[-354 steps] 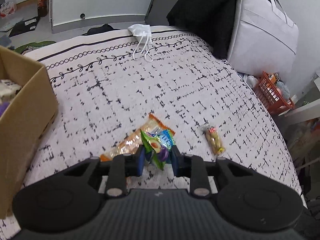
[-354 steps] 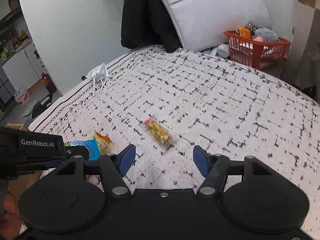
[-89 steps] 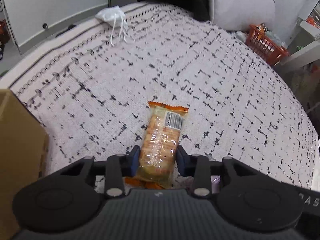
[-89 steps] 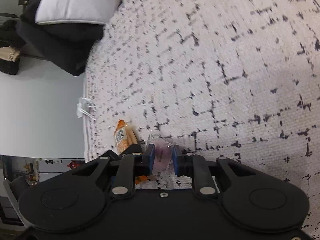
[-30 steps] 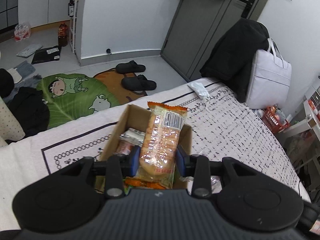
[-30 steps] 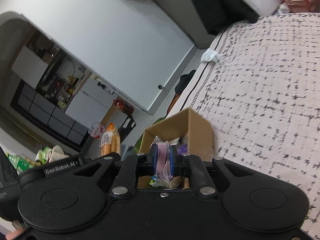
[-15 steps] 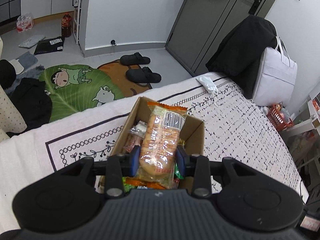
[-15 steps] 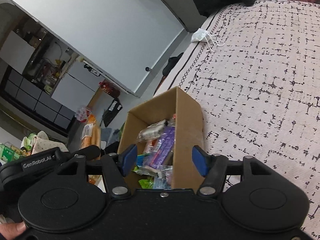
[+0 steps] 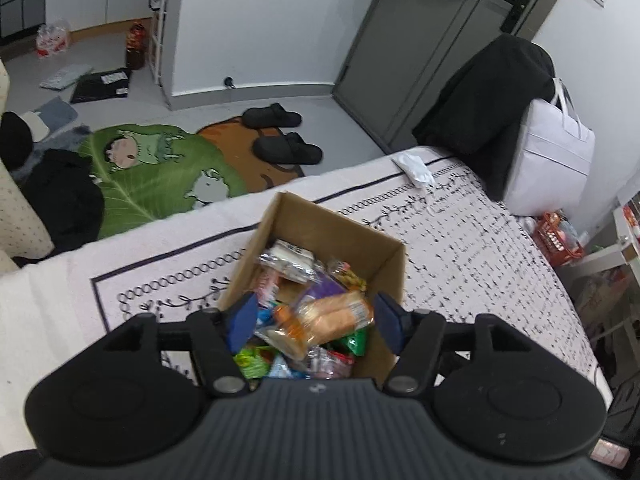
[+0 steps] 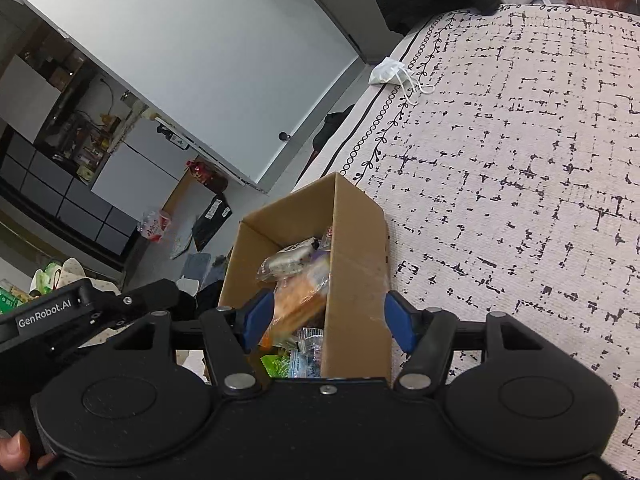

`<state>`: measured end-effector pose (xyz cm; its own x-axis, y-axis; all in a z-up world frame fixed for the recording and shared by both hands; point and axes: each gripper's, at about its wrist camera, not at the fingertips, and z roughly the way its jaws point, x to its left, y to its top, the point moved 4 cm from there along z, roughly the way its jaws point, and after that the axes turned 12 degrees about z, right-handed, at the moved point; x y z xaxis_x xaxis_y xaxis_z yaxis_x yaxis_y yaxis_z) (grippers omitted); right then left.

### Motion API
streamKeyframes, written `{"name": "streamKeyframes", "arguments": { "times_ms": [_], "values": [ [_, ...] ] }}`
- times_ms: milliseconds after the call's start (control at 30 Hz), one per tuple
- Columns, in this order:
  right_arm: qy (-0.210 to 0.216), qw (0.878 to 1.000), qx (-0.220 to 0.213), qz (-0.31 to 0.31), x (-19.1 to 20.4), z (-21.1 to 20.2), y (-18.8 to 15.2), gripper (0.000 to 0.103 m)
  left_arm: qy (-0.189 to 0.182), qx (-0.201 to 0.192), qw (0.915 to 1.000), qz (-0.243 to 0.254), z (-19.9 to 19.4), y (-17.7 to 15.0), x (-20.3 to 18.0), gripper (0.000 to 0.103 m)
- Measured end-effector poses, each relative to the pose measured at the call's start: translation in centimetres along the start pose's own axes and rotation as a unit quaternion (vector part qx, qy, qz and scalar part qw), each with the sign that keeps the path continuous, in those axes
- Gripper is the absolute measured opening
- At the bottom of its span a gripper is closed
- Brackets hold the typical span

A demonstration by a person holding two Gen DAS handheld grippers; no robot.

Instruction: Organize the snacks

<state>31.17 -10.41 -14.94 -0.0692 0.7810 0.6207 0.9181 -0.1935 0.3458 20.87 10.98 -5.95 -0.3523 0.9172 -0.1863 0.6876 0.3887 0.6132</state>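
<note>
Left wrist: orange packet (image 9: 332, 318) below parted jaws

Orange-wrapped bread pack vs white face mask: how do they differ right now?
The orange-wrapped bread pack lies inside the brown cardboard box, on top of other snacks; the white face mask lies on the patterned bed cover, outside the box near the far edge. The pack is glossy plastic; the mask is crumpled cloth with loose loops. Neither is held.

Both wrist views look down — sharing cardboard box (image 9: 320, 232).
</note>
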Motion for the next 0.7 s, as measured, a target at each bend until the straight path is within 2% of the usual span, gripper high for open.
{"name": "streamKeyframes", "arguments": {
  "times_ms": [167, 300, 433, 633, 700],
  "values": [
    [-0.013, 1.0, -0.007, -0.006, -0.7, -0.7, 0.1, 0.061, 0.014, 0.019, 0.9997, 0.002, -0.1, -0.4, 0.2, 0.066],
    [-0.02, 1.0, -0.018, -0.005, -1.2, -1.8, 0.1, 0.064, 0.007, 0.031, 0.9995, 0.008, -0.4, -0.9, -0.1, 0.076],
    [-0.036, 0.999, -0.034, -0.01, -1.6, -3.2, 0.1, 0.066, -0.001, 0.039, 0.9992, 0.013, -0.9, -1.5, -0.4, 0.078],
    [-0.059, 0.996, -0.062, -0.028, -1.8, -5.9, -0.3, 0.078, -0.014, 0.047, 0.9985, 0.024, -2.0, -2.1, -0.7, 0.08],
    [-0.064, 0.995, -0.067, -0.032, -1.6, -6.9, -0.7, 0.083, -0.02, 0.042, 0.9986, 0.024, -2.5, -2.3, -0.7, 0.084]
  ]
}}
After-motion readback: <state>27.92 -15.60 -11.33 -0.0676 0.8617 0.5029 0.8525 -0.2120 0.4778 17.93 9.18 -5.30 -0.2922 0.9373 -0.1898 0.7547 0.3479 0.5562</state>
